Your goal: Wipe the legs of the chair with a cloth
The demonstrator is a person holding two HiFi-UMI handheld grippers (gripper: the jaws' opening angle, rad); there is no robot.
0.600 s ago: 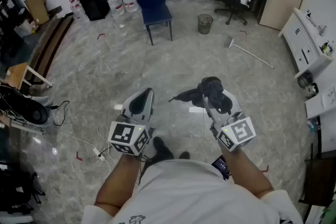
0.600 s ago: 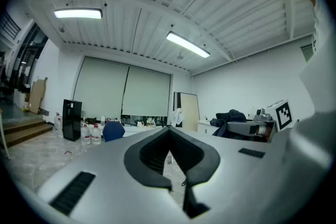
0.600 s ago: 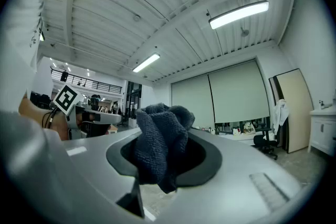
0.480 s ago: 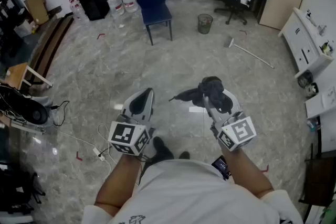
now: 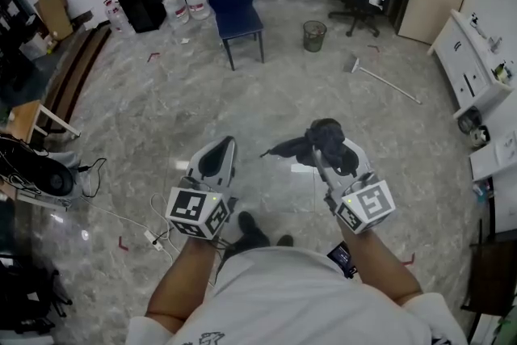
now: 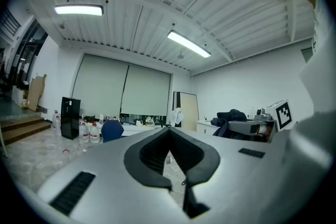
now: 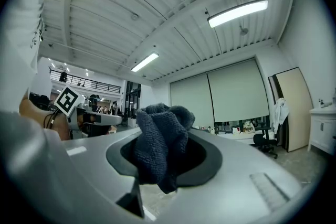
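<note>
A wide marble floor point(image 5: 161, 101) separates the person from the blue chair point(image 5: 240, 4), which stands well apart, near the far wall. The left tool point(image 5: 216, 151) is closed on nothing. The right tool point(image 5: 333, 159) clamps a bunched dark cloth point(image 5: 311, 143). The sensible approach is probably to walk close, crouch low, and run the cloth down each leg with a firm clamp.

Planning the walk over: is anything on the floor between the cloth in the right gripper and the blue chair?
Nothing visible. Bare floor runs from the cloth in the right gripper to the chair; the bin stands aside of that path.
</note>
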